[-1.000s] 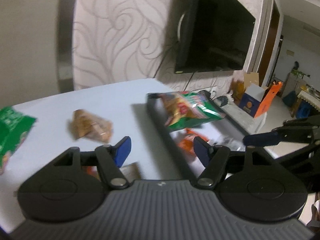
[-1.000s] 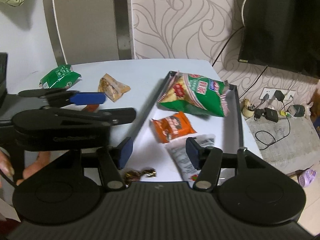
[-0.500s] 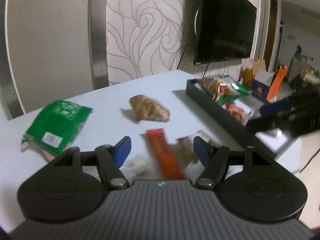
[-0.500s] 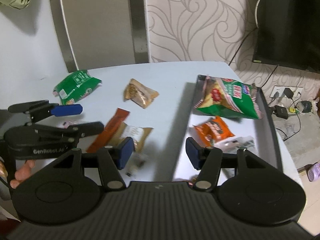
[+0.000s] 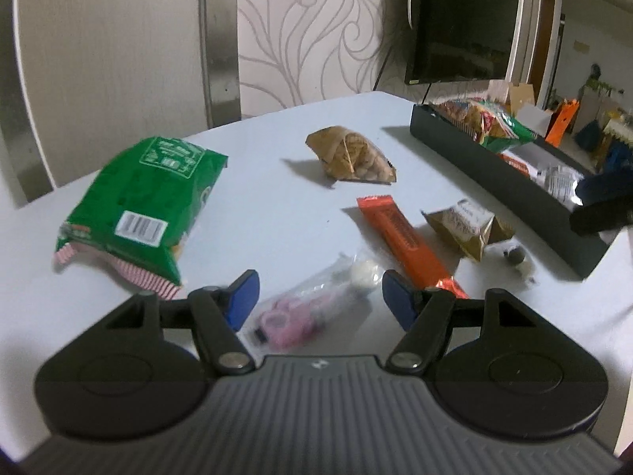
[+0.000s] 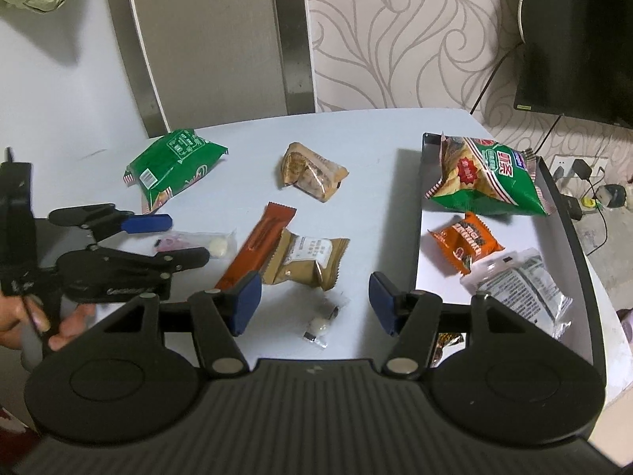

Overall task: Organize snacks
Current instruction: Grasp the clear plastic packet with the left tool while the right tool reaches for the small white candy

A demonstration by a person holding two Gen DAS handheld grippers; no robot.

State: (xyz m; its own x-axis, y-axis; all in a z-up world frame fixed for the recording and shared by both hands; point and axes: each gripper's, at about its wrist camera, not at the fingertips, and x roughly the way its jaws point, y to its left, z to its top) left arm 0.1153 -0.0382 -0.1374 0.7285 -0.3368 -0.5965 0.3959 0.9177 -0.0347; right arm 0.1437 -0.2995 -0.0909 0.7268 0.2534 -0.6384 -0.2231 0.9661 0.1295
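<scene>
We see the left hand-held gripper (image 5: 318,299) with its jaws apart and empty above a clear candy packet (image 5: 312,304) near the desk's (image 5: 269,206) front edge. The right hand-held gripper (image 6: 314,303), whose jaws have just been opening with nothing clasped, hangs over a small wrapped candy (image 6: 322,322). A black tray (image 6: 569,237) at the desk's right edge holds a green chip bag (image 6: 486,178); another green bag (image 6: 174,162) lies toward the far left corner.
</scene>
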